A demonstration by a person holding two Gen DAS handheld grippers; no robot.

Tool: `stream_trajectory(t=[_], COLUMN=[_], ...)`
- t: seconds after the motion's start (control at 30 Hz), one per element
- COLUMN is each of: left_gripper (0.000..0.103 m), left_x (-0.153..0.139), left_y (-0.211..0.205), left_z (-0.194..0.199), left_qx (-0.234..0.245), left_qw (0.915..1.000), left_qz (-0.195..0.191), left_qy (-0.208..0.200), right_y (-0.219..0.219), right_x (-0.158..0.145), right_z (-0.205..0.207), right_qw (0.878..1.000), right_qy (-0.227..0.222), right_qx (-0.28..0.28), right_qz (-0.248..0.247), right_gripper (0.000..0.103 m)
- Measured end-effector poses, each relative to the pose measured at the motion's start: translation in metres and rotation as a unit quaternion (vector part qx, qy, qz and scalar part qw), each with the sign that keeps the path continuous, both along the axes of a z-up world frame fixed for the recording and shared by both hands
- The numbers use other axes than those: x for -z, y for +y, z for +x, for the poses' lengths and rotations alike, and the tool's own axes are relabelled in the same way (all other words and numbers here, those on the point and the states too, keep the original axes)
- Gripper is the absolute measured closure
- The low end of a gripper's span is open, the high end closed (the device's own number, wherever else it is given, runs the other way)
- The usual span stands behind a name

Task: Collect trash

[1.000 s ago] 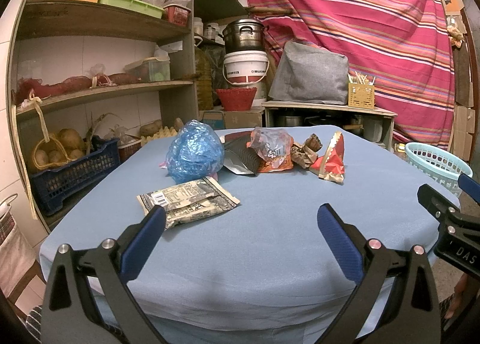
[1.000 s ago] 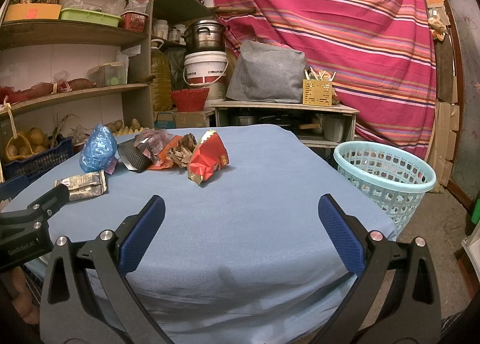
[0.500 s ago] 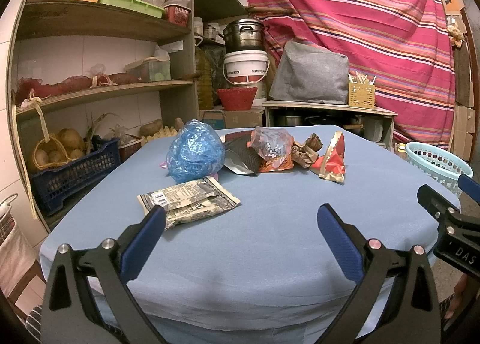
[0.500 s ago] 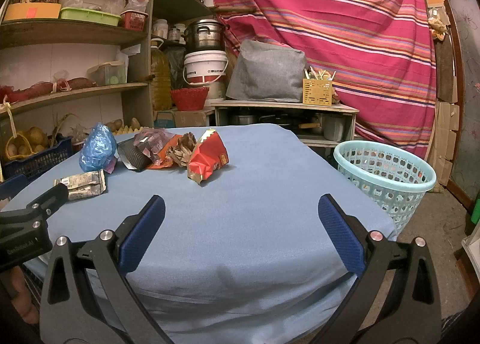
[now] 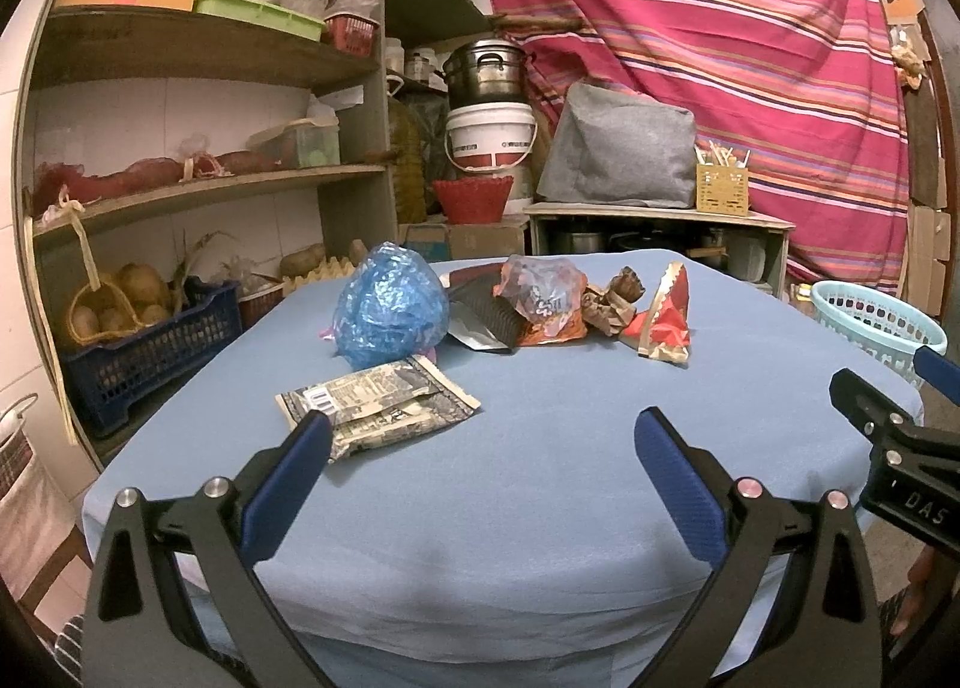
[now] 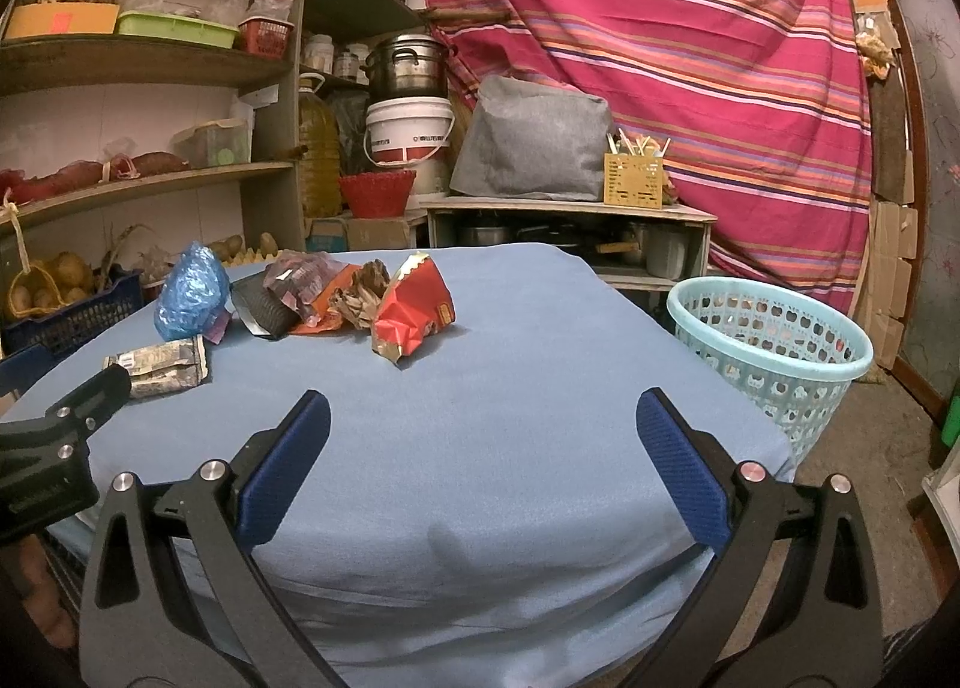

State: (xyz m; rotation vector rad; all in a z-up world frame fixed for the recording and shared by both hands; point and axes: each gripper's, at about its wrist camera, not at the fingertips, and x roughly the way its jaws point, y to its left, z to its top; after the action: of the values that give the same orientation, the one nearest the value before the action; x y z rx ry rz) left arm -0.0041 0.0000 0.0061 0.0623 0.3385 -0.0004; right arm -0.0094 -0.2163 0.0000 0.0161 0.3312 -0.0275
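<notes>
Both grippers at the near desk edge, jaws wide open, holding nothing: left gripper faces the flat grey packet, right gripper the red wrapper. Probably staged for first picks. Trash sits clustered mid-desk: crumpled blue bag, wrappers, brown paper. Basket on floor right of desk, looks empty.

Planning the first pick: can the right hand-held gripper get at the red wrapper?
Probably yes: the right hand-held gripper is open, and only bare blue tablecloth lies before the red wrapper.
</notes>
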Motion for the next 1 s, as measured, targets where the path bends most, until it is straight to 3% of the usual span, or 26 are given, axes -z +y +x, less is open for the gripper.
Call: stream_trajectory(t=[0.5, 0.73, 1.0], left_gripper=[0.004, 0.004, 0.004], left_x=[0.004, 0.005, -0.012], left_y=[0.016, 0.035, 0.047], left_z=[0.031, 0.059, 0.096], left_qx=[-0.01, -0.035, -0.042], left_qw=[0.9986, 0.9948, 0.9945], left_qz=[-0.017, -0.036, -0.025], left_qy=[0.049, 0.089, 0.092], right_y=[0.006, -0.001, 0.0], right_x=[-0.002, 0.0, -0.017], right_z=[0.014, 0.032, 0.062], right_qw=[1.0, 0.999, 0.999], right_qy=[0.001, 0.028, 0.04], right_qx=[0.009, 0.007, -0.001], right_qz=[-0.002, 0.017, 0.008], right_gripper=[0.004, 0.004, 0.004])
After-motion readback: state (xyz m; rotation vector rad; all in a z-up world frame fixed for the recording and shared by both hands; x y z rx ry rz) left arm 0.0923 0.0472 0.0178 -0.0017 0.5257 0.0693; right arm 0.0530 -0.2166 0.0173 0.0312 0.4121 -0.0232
